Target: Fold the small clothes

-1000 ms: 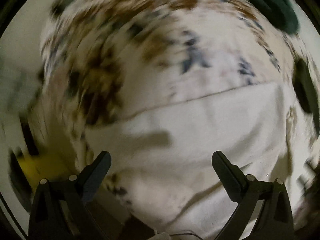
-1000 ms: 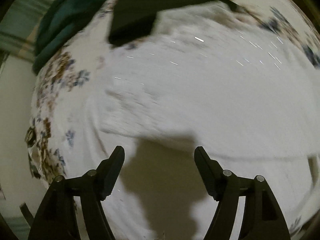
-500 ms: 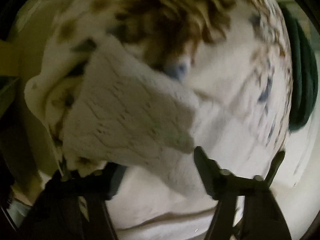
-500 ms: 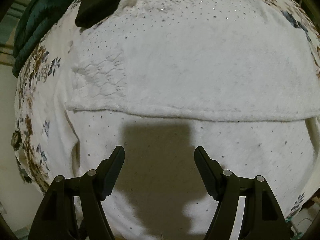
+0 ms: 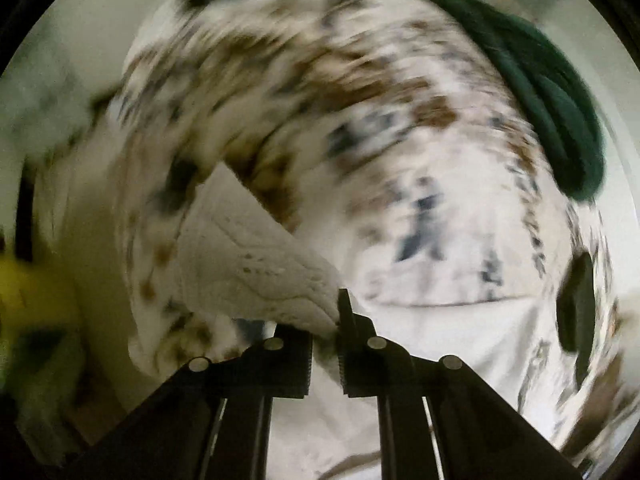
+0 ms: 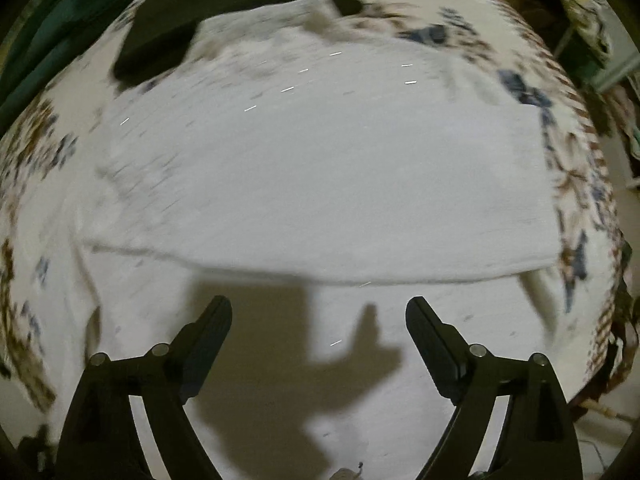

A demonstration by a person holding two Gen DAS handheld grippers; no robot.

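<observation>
A white knitted garment (image 6: 320,184) lies spread over a floral sheet (image 6: 576,184), with a folded edge running across the middle of the right wrist view. My right gripper (image 6: 319,320) is open and empty just above the garment's near part. In the left wrist view, my left gripper (image 5: 325,320) is shut on a corner of the white garment (image 5: 256,264) and holds it lifted off the sheet (image 5: 360,92). The left view is blurred by motion.
A dark green folded blanket (image 5: 544,92) lies at the far right of the bed; it also shows at the top left of the right wrist view (image 6: 48,40). The other gripper's black body (image 6: 192,20) is at the top. A yellow object (image 5: 28,292) sits left.
My left gripper, open one second ago, has closed on the garment's corner and is swinging it up. The right gripper stays open and has shifted slightly over the garment.
</observation>
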